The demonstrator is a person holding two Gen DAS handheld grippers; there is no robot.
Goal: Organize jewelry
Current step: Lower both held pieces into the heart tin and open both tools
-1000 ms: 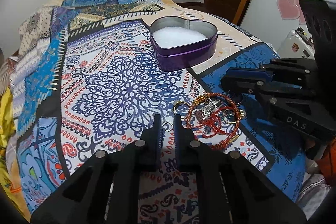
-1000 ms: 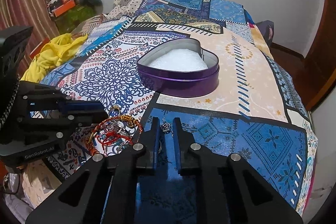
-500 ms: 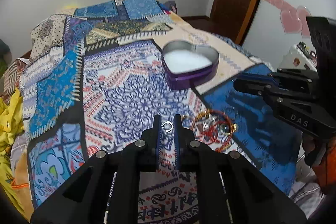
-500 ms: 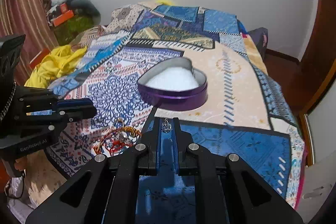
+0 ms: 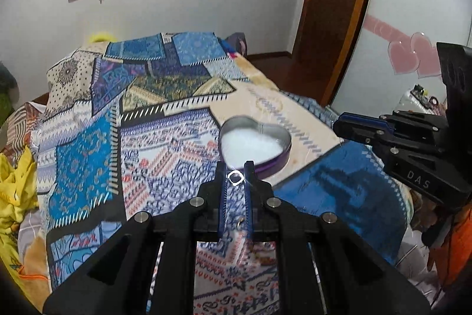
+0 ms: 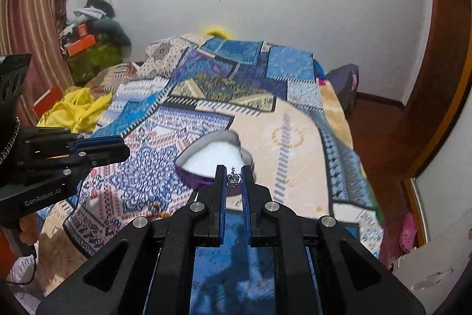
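1. The left gripper [image 5: 235, 167] is pinching a small silver ring [image 5: 235, 178] between nearly closed tips
2. The right gripper [image 6: 233, 170] is clamping a crown-shaped charm [image 6: 234, 179], jaws almost shut
3. The heart-shaped tin [image 5: 256, 145] is lying straight ahead, just beyond both sets of tips, on the patterned bedspread [image 5: 165, 167]; neither gripper is looking clearly nearer

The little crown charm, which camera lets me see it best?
The right wrist view. The crown charm sits pinched at the right gripper tips, close to the camera. The left wrist view shows that gripper only from the side, and the charm cannot be made out there.
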